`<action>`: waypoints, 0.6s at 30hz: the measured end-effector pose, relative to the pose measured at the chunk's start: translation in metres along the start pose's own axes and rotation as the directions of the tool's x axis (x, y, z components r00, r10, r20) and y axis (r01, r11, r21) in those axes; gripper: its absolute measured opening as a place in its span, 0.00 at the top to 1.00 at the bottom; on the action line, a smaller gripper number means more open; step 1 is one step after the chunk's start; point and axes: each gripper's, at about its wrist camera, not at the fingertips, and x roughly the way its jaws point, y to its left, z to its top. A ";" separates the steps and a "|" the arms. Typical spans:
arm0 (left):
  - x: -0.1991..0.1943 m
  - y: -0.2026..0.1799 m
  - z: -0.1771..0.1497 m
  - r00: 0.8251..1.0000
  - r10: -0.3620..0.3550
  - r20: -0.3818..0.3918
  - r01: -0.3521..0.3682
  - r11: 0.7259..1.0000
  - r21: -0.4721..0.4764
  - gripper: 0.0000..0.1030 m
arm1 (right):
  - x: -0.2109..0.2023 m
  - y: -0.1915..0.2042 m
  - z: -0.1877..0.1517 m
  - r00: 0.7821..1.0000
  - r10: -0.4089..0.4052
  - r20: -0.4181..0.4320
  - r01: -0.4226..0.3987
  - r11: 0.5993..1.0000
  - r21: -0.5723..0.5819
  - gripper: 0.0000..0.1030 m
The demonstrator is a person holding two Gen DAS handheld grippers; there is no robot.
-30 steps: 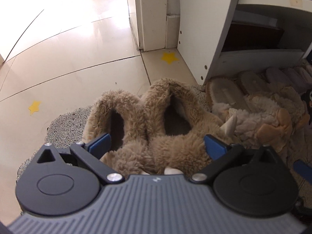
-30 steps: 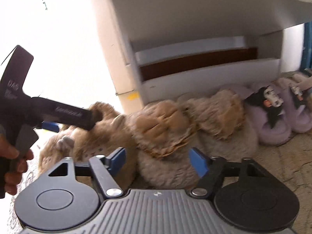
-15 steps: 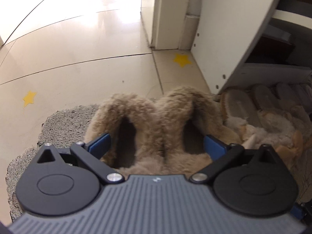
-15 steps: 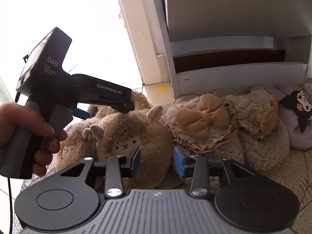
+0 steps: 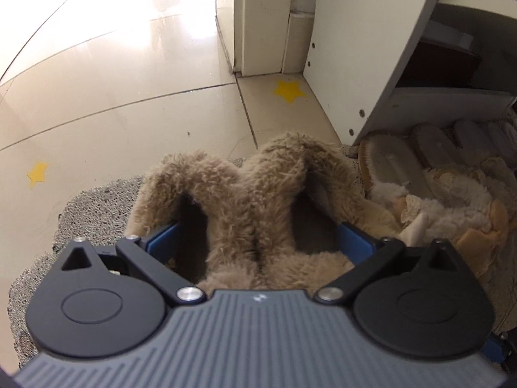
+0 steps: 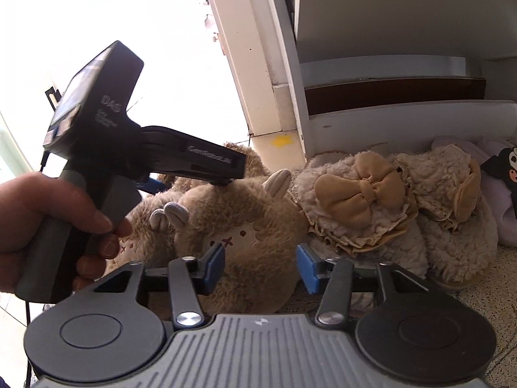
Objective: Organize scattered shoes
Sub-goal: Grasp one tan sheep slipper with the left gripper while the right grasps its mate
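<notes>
Grey mat (image 5: 90, 207) – brown slippers (image 5: 245, 200) between left gripper (image 5: 257, 241) jaws

Two close, downward wrist views, both on brown slippers (image 5: 252, 200).

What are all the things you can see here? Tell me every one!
brown fuzzy slippers: two, brown, side by side on the mat, between the left jaws
cream bow slippers: two, cream with tan bows, right of the brown pair
lilac slippers: at least one, lilac with a black cartoon figure, far right
mat: one, speckled grey, under the slippers
star stickers: two, yellow, on the floor tiles
shoe rack: one, white, behind the slippers
left gripper: black with blue pads, jaws spread around both brown slippers
right gripper: jaws opening, before a brown slipper's toe
hand: one, holding the left gripper's handle
</notes>
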 end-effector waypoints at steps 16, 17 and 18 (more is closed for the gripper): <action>0.019 0.024 0.029 1.000 -0.002 -0.022 0.001 0.998 -0.061 0.16 | 0.000 0.016 -0.001 0.999 0.043 -0.005 -0.043 0.998 -0.035 0.31; 0.021 0.023 0.031 1.000 0.009 -0.022 -0.011 0.998 -0.057 0.18 | 0.000 0.017 -0.002 0.999 0.045 -0.006 -0.045 0.998 -0.037 0.31; 0.021 0.024 0.031 1.000 0.017 -0.019 -0.018 0.998 -0.053 0.23 | 0.000 0.017 -0.002 0.999 0.046 -0.007 -0.046 0.998 -0.039 0.31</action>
